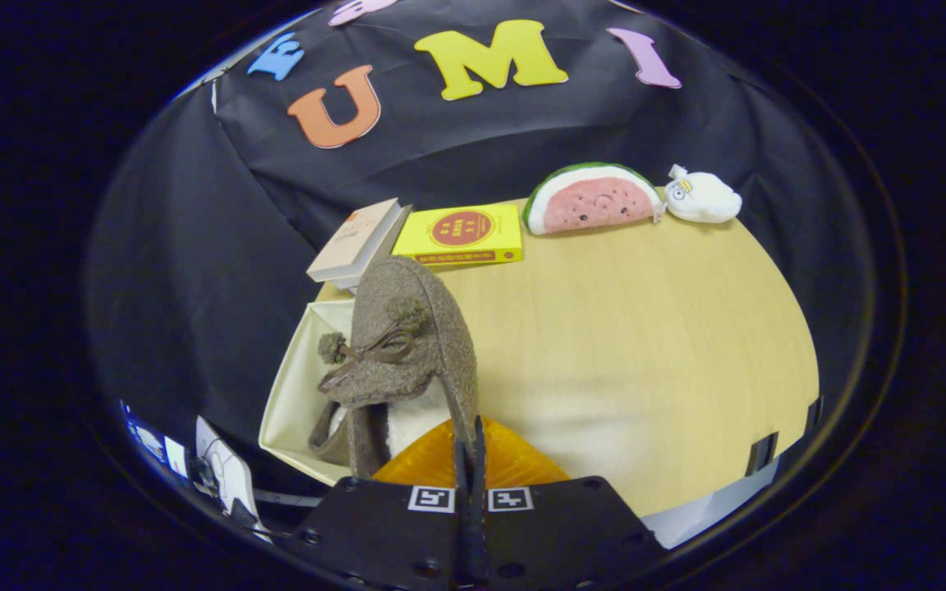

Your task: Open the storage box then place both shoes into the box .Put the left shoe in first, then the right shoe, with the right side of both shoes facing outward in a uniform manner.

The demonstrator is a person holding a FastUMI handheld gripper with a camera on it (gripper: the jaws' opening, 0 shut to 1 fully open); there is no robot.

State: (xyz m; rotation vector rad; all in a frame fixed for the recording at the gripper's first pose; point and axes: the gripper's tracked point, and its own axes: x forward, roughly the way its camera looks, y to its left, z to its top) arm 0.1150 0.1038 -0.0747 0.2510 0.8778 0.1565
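Brown fuzzy shoe [411, 328] with brown bow, cream box [292, 394], yellow book [461, 234], pink-green watermelon plush [592, 201], tan desk [645, 328].

Gripper [470, 447]: both fingers drawn together, nearly parallel, pinching the thin rear rim of the shoe [407, 345]. The shoe stands up just ahead of the fingertips, tilted to the fingers' left.

wooden table [645, 328]: books [456, 234], plush toys [592, 199], box [296, 394]

Wooden table [645, 328], black cloth wall [194, 271]
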